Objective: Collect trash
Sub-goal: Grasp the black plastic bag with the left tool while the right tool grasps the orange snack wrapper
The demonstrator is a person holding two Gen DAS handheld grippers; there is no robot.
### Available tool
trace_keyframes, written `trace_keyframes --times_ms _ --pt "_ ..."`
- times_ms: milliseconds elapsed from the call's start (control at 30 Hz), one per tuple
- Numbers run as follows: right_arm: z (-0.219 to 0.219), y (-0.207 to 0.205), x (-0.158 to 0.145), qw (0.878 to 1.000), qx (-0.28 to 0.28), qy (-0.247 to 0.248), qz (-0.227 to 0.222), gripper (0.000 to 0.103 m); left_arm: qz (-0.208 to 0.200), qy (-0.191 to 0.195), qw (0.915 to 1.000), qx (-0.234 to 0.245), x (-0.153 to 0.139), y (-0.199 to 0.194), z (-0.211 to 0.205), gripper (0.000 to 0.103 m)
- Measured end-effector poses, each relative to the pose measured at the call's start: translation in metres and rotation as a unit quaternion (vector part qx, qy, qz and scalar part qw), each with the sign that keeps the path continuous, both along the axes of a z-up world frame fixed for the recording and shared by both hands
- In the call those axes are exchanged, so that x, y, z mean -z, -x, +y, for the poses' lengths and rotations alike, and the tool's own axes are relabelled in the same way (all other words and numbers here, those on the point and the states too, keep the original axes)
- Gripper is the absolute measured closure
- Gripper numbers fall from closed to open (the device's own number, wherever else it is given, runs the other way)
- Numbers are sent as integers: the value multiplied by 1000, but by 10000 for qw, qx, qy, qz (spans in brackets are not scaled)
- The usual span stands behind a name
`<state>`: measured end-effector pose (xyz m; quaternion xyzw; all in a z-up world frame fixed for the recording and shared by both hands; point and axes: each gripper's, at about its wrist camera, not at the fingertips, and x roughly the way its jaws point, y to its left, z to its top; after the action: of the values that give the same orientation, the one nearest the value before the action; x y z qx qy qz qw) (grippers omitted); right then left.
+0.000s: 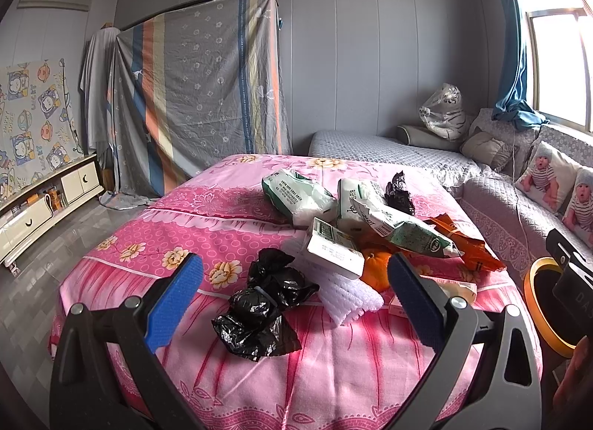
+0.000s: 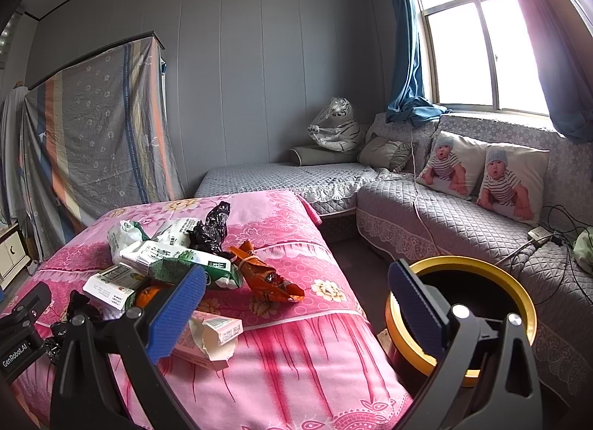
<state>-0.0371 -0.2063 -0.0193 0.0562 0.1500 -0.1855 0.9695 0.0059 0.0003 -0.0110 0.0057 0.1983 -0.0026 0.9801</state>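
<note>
Below, my left gripper [image 1: 294, 293] stood spread, the black bag [image 1: 265, 300] lying between its fingers at lower centre on the pink bedspread [image 1: 333, 374]; my right gripper [image 2: 296, 306] gaped empty beside the yellow-rimmed bin [image 2: 519, 293], grey sofa [image 2: 463, 230] beyond.

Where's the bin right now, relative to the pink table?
The yellow-rimmed bin stands on the floor off the right edge of the pink-covered table, between it and the grey sofa, seen through the open right gripper.

Two black bags [image 1: 261, 304], three green-white packets [image 1: 296, 196], two baby cushions [image 2: 481, 174]
</note>
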Motion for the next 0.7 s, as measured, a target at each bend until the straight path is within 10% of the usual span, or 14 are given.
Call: trace_keyframes --times_ms 233,400,700 --pt "-12 -20 -18 9973 136 712 -149 8 249 100 9989 373 6 -2 1 8" --pt "-33 -68 -24 9886 -1159 729 631 8 433 597 9929 937 15 -6 10 8" --pt "-35 -146 19 9125 -2728 1722 2517 8 423 -246 9945 928 2 -29 32 8"
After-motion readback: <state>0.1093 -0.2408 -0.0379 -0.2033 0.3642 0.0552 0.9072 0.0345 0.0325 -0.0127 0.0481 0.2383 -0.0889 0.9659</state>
